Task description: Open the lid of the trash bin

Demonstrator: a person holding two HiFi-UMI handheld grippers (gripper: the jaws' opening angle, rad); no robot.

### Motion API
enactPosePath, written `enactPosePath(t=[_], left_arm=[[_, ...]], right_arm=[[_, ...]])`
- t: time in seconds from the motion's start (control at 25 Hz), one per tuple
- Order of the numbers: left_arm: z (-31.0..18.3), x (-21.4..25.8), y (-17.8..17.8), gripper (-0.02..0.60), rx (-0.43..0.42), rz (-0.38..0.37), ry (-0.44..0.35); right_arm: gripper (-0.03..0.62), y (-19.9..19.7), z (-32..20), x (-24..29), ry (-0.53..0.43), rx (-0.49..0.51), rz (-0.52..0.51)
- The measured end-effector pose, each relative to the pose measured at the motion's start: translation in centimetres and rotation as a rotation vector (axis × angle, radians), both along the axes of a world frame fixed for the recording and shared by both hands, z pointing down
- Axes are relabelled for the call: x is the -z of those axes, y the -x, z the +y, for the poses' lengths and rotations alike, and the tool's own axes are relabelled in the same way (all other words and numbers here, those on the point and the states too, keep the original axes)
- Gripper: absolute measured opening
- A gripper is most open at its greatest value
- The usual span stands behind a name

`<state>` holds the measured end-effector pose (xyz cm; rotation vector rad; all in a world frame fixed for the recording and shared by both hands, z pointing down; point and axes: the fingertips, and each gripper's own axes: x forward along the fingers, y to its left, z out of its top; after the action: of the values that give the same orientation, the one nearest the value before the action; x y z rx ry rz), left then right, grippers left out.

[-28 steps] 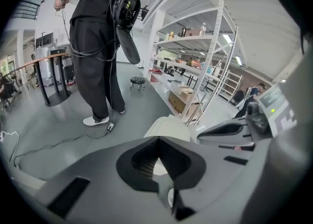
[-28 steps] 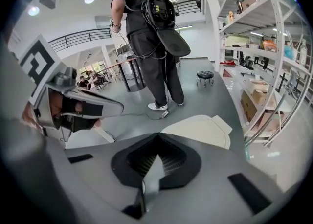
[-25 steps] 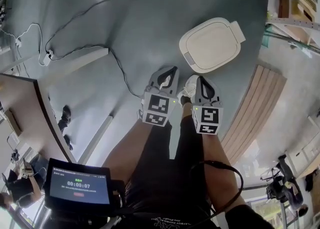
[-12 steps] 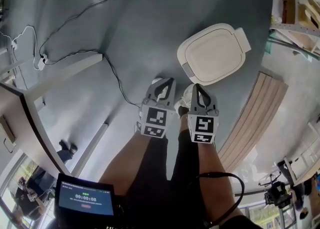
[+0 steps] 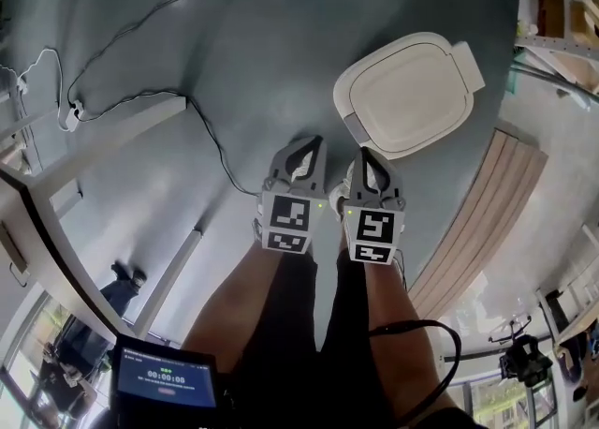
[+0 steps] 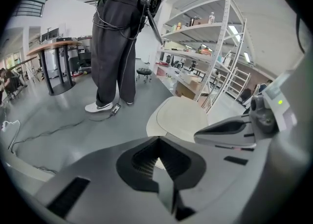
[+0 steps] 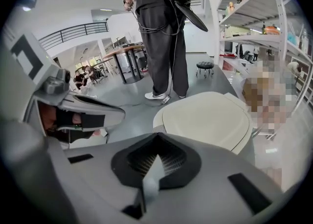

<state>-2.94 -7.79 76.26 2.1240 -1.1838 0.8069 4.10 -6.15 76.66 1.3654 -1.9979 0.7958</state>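
The trash bin (image 5: 407, 92) stands on the grey floor ahead and to the right, its cream lid lying flat and closed. Both grippers are held side by side above the person's legs, short of the bin and not touching it. My left gripper (image 5: 313, 142) is shut with nothing in it. My right gripper (image 5: 366, 152) is also shut and empty, its tip nearest the bin's front edge. In the left gripper view the bin (image 6: 178, 116) lies beyond the jaws, to the right. The right gripper view shows its lid (image 7: 208, 115) just ahead.
A black cable (image 5: 201, 123) runs across the floor from a power strip (image 5: 71, 119). A slatted wooden board (image 5: 487, 216) lies right of the bin, with shelving (image 5: 562, 6) behind. A desk edge (image 5: 37, 230) is at left. A person (image 6: 117, 42) stands beyond the bin.
The grippers have drawn closer together and a little nearer the bin's front edge. The desk and screen have slid toward the lower left of the head view.
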Motion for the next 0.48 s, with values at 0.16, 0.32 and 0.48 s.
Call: enactPosePath(t=[0.16, 0.32, 0.48], left_arm=[[0.7, -0.7, -0.2, -0.002, -0.032, 0.012, 0.003], [0.9, -1.8, 0.3, -0.002, -0.037, 0.013, 0.015], [0.5, -1.7, 0.7, -0.002, -0.018, 0.014, 0.015]], right_arm=[[-0.002, 0.8, 0.8, -0.9, 0.003, 0.012, 0.005], [-0.002, 1.4, 0.3, -1.9, -0.002, 0.001, 0.030], [-0.002, 1.3, 0.0, -2.1, 0.003, -0.033, 0.031]])
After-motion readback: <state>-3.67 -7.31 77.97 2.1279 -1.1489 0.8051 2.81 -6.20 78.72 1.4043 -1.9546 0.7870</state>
